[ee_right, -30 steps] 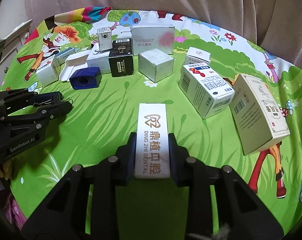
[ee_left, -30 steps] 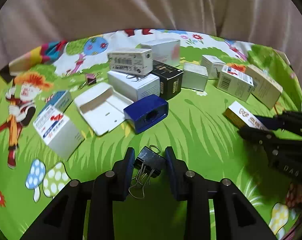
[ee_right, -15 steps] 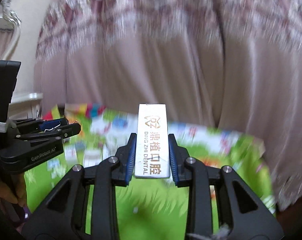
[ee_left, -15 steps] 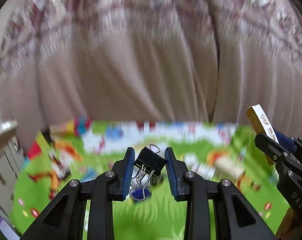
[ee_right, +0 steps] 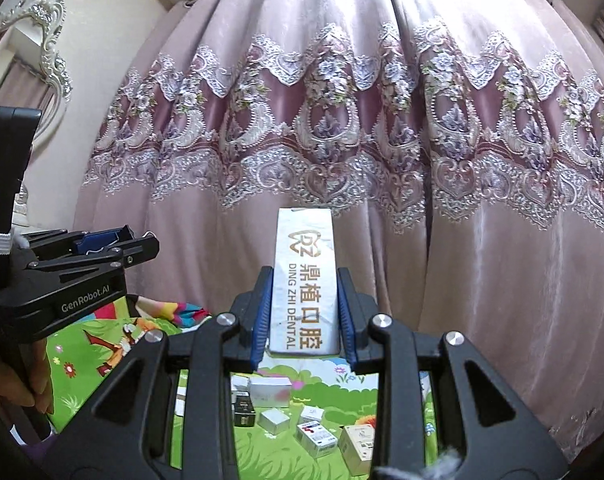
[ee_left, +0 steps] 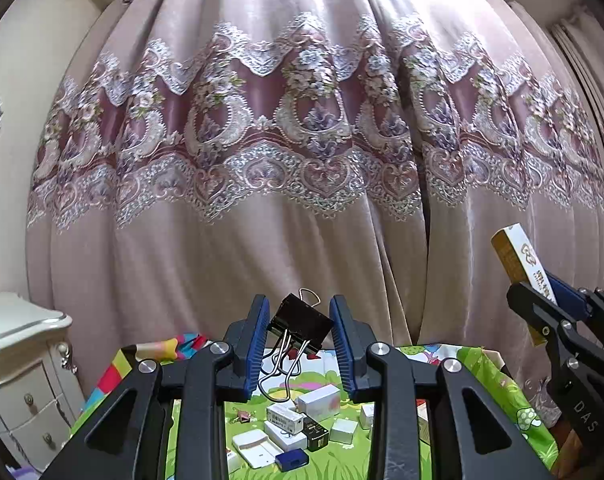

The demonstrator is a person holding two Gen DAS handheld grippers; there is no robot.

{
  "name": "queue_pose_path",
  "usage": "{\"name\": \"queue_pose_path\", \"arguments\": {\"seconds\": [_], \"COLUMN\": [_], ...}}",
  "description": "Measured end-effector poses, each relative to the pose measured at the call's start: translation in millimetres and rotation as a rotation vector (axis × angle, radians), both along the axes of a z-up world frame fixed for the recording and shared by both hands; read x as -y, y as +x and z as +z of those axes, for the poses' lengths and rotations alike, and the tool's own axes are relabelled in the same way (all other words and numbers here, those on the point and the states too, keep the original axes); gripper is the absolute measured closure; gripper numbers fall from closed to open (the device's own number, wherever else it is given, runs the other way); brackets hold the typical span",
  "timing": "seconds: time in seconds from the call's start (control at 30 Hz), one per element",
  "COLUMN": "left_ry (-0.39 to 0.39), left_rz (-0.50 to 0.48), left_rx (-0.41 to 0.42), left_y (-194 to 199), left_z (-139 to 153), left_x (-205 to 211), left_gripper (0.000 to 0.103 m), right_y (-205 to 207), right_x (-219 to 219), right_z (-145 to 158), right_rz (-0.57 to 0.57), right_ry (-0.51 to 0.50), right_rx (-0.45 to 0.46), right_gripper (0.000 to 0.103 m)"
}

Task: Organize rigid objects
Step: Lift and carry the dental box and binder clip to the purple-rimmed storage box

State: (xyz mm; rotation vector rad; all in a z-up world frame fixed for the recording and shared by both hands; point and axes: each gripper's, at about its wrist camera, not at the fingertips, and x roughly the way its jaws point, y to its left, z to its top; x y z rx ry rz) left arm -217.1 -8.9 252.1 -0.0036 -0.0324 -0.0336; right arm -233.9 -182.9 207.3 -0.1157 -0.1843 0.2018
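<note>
Black binder clip [ee_left: 300,326] sits clamped in my left gripper [ee_left: 300,340]. My right gripper [ee_right: 305,312] grips a long white box [ee_right: 305,280], both raised before the pink curtain [ee_left: 262,220].

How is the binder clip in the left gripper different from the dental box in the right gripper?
The black binder clip is small, dark metal with wire handles; the white dental box is a long flat carton printed DING ZHI DENTAL. The clip sits tilted between the left gripper pads, while the box stands straight along the right gripper and juts well past its fingertips. Both are clamped and held up in front of the pink curtain, above the boxes on the green mat.
</note>
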Motion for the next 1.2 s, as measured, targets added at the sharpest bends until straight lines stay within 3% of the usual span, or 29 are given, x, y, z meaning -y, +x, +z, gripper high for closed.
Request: {"name": "queue_pose_path", "arguments": {"seconds": [0.17, 0.37, 0.73, 0.97, 1.2], "left_ry": [-0.018, -0.046, -0.135, -0.173, -0.247], "left_rz": [0.020, 0.083, 0.317, 0.476, 0.535], "left_rx": [-0.041, -0.176, -0.367, -0.474, -0.634], "left_y": [-7, -19, -66, -101, -117], "left_z": [-11, -43, -103, -140, -183], "left_x": [-20, -61, -160, -213, -248], "left_gripper": [0.070, 0.070, 0.070, 0.070, 0.070], "right_y": [-6, -7, -9, -23, -30], "right_x": [-15, -58, -156, -226, -290], "right_z": [2, -8, -46, -77, -119], "right_rz": [0.061, 0.222, 0.568, 0.766, 0.901], "right_ry": [-0.015, -0.069, -0.198, -0.364, -0.543], "right_rx": [-0.012, -0.095, -0.292, -0.399, -0.560], "right_gripper": [0.069, 0.069, 0.069, 0.069, 0.069]}}
